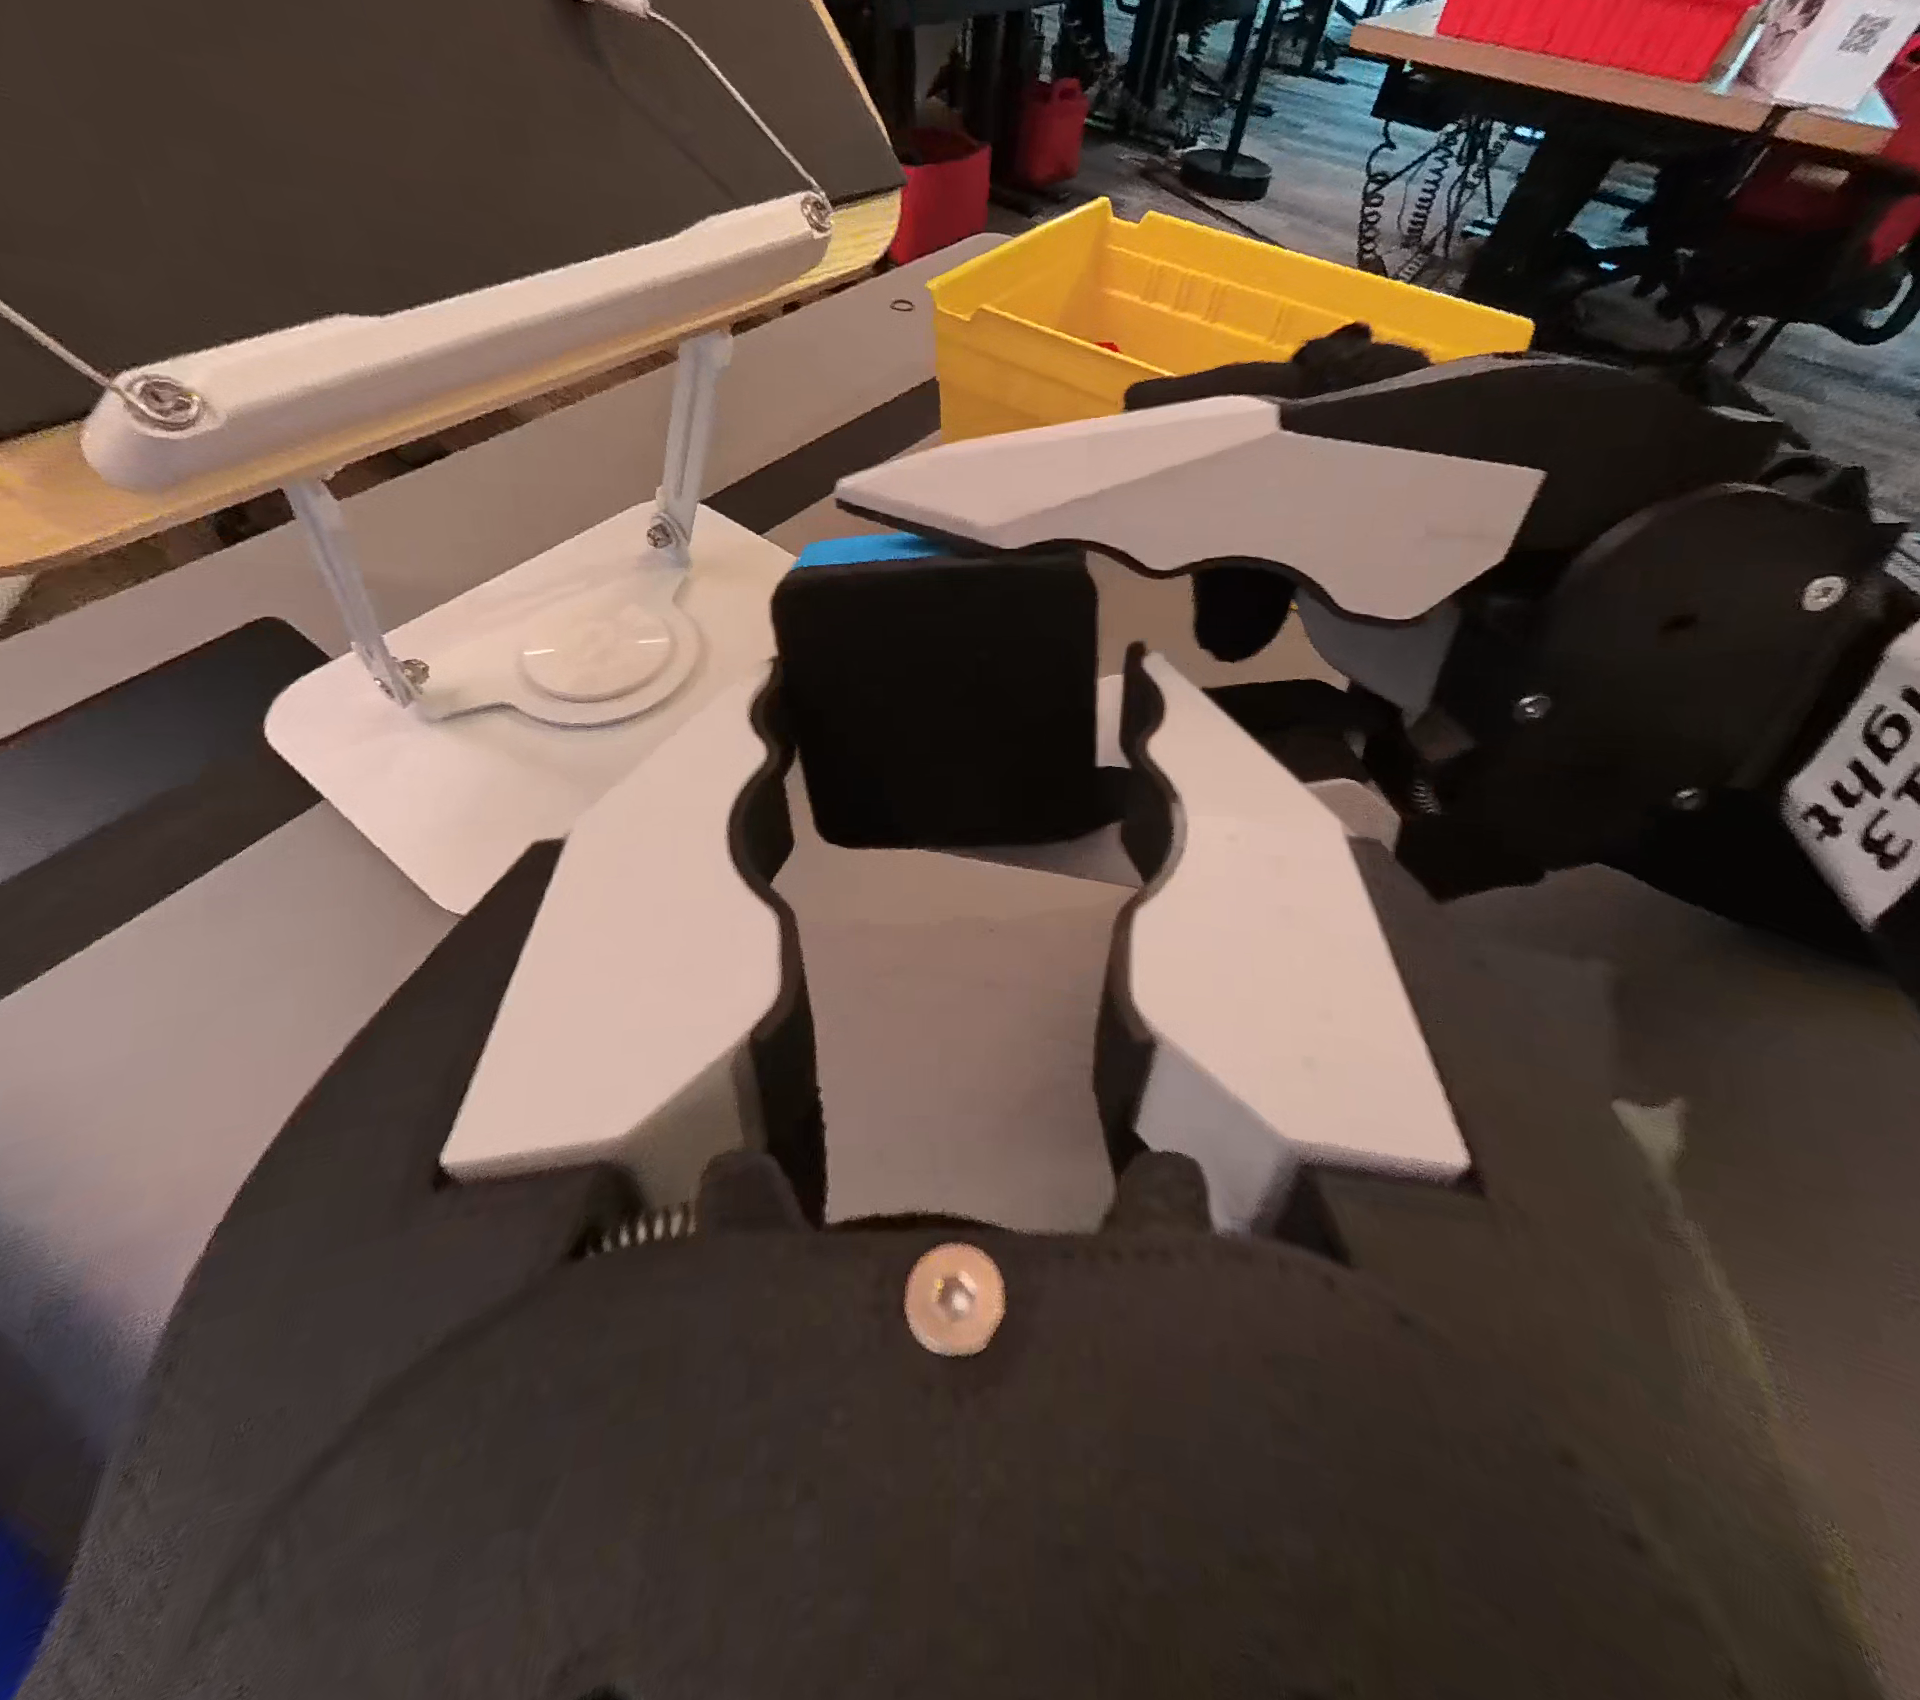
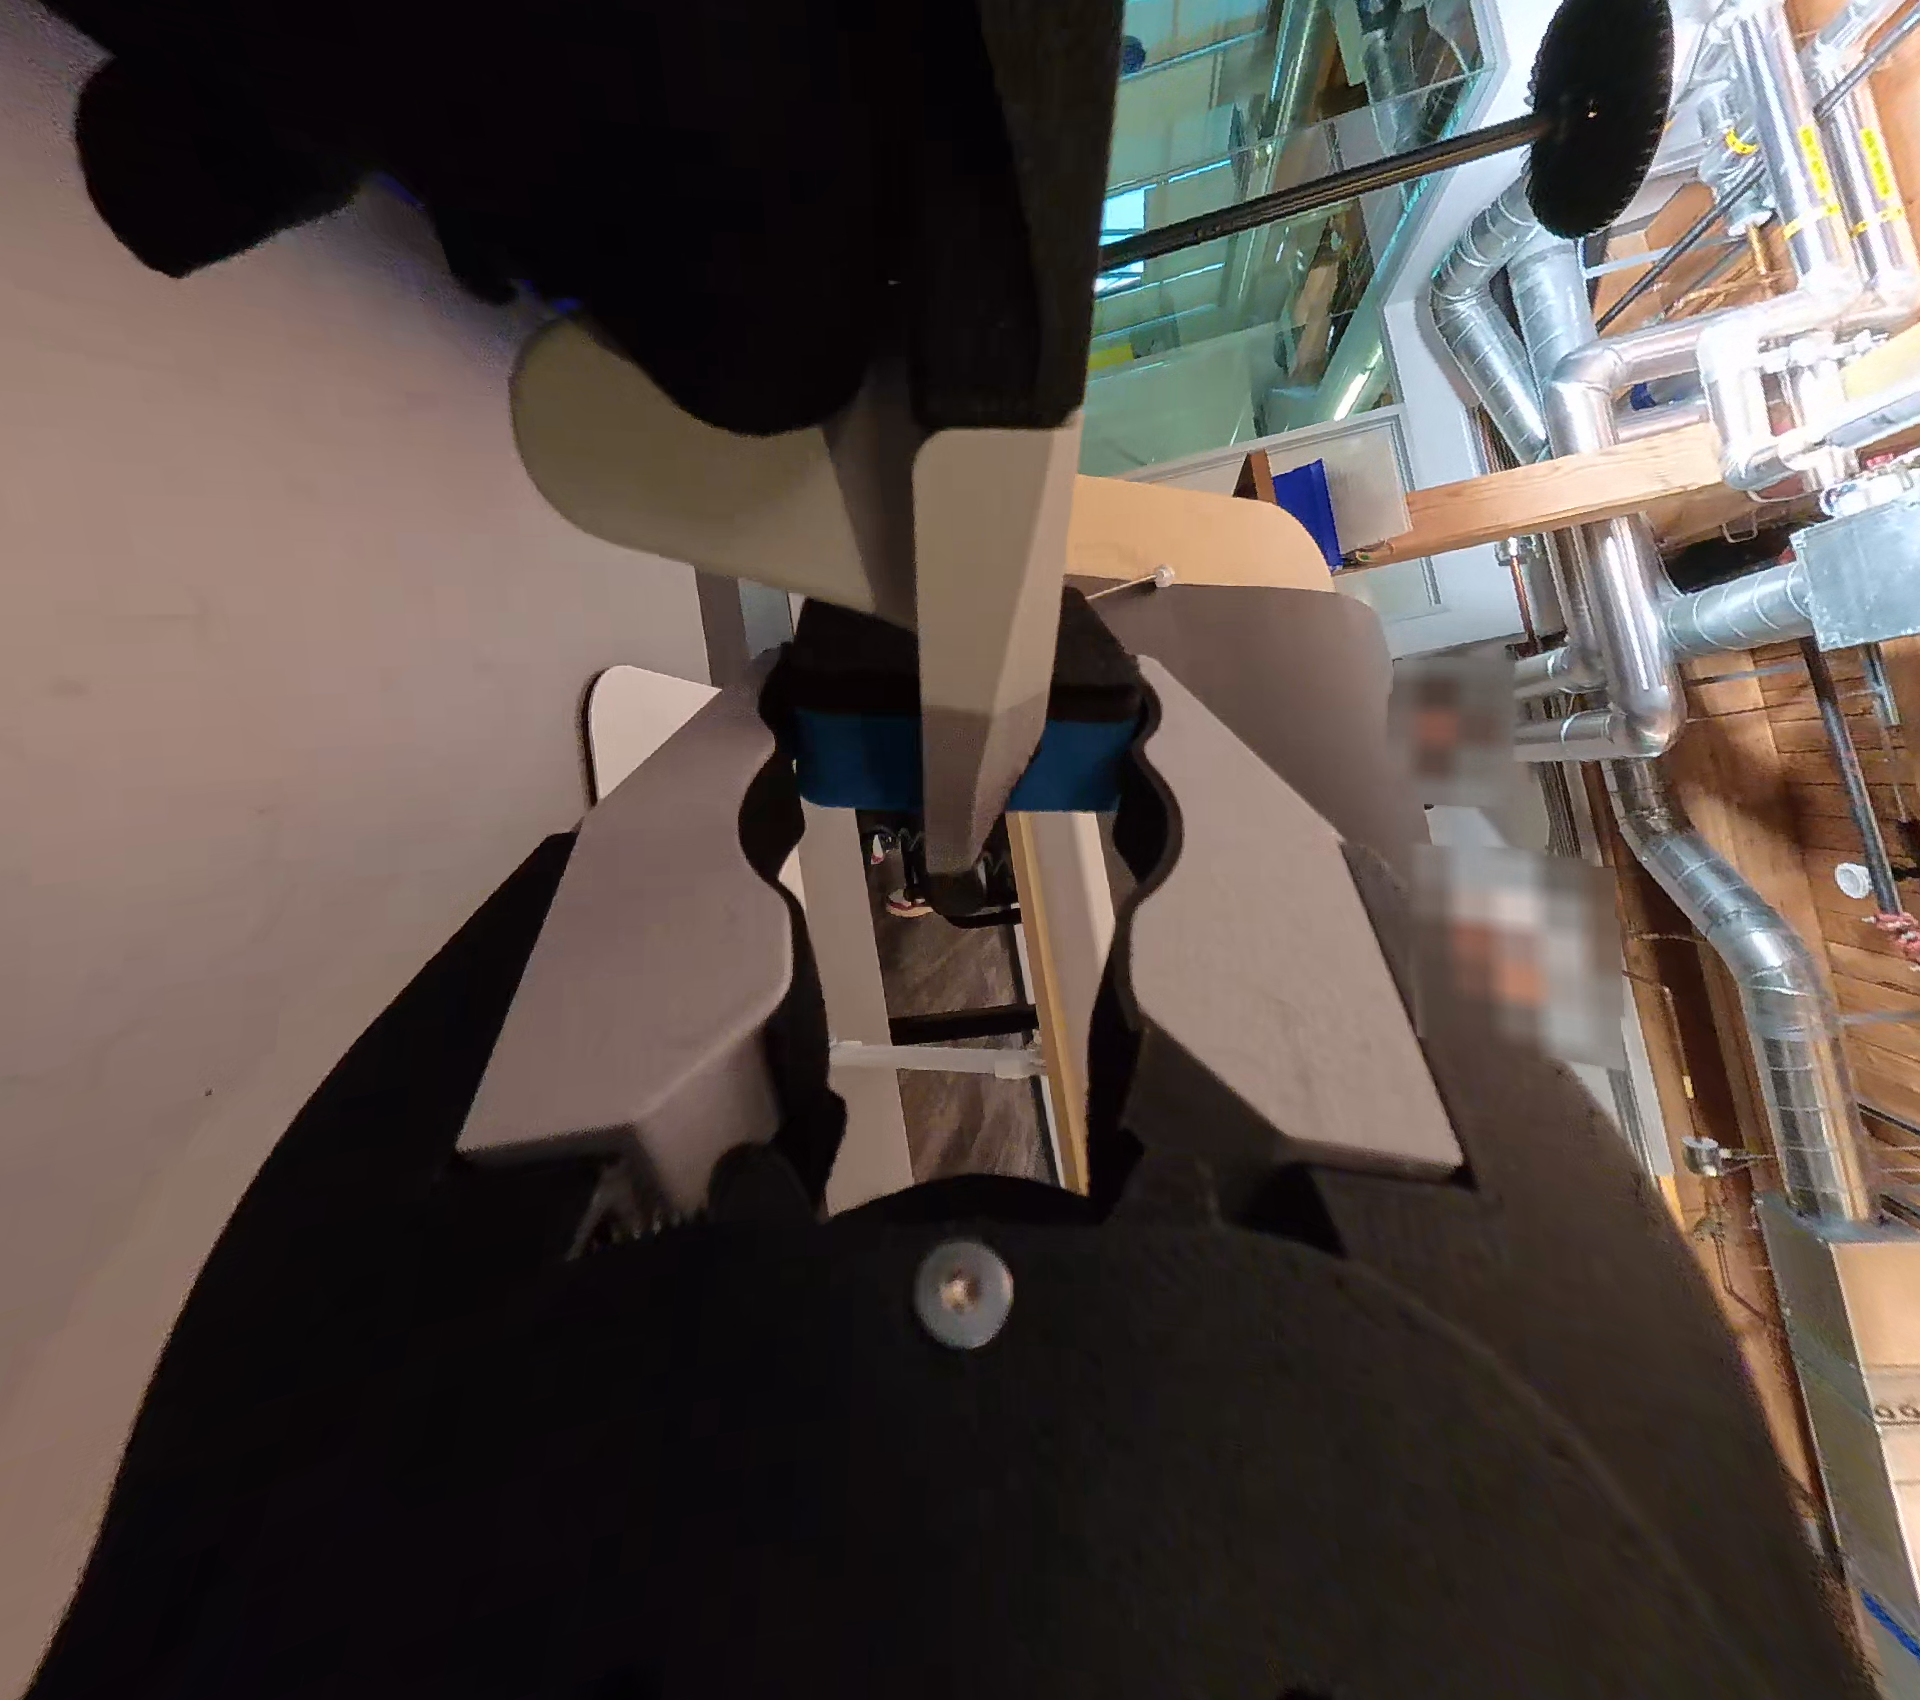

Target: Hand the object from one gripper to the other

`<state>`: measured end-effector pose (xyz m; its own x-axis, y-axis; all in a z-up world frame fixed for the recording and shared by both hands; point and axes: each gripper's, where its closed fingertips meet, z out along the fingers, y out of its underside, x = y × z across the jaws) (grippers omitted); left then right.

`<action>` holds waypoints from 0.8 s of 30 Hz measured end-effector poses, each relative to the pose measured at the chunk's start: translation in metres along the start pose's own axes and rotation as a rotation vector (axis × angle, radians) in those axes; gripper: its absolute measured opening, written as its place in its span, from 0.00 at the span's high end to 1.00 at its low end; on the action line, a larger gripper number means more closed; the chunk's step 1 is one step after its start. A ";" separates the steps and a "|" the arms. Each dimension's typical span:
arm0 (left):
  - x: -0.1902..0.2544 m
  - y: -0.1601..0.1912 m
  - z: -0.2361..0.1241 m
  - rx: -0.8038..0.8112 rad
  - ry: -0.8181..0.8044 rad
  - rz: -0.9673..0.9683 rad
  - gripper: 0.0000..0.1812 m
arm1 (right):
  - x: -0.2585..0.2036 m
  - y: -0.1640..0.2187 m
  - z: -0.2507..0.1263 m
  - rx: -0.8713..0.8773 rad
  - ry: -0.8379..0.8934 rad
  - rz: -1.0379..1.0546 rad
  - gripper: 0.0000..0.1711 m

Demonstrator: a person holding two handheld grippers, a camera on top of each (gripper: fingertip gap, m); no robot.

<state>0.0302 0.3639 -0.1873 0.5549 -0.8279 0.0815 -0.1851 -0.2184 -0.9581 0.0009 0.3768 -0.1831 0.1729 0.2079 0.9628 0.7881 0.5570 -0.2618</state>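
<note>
The object is a small block, black felt on one face and blue on another. In the left wrist view its black face (image 1: 935,694) sits between the tips of my left gripper (image 1: 951,715), whose pads close on its two sides. My right gripper comes in from the right, one white finger (image 1: 1091,487) lying over the block's blue top. In the right wrist view my right gripper (image 2: 956,757) is shut on the block (image 2: 852,767) at its fingertips. A finger (image 2: 987,663) of the left gripper crosses in front of the blue face.
A tilted dark board (image 1: 416,40) stands on a white stand (image 1: 468,715) close on the left. A yellow bin (image 1: 1143,320) sits just behind the grippers. A red bin (image 1: 1590,9) is on a far table. A black-gloved hand (image 2: 416,92) holds the left gripper. My two grippers' fingertips are within a few centimetres of each other.
</note>
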 end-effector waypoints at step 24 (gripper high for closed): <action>0.092 -0.055 -0.096 0.316 1.235 -0.310 0.70 | 0.044 -0.065 -0.097 0.793 -0.434 0.565 0.49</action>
<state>0.0133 0.2502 -0.1011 -0.5950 -0.7267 0.3432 0.1054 -0.4939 -0.8631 0.0143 0.2721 -0.1169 0.0443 0.7818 0.6220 0.0222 0.6217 -0.7830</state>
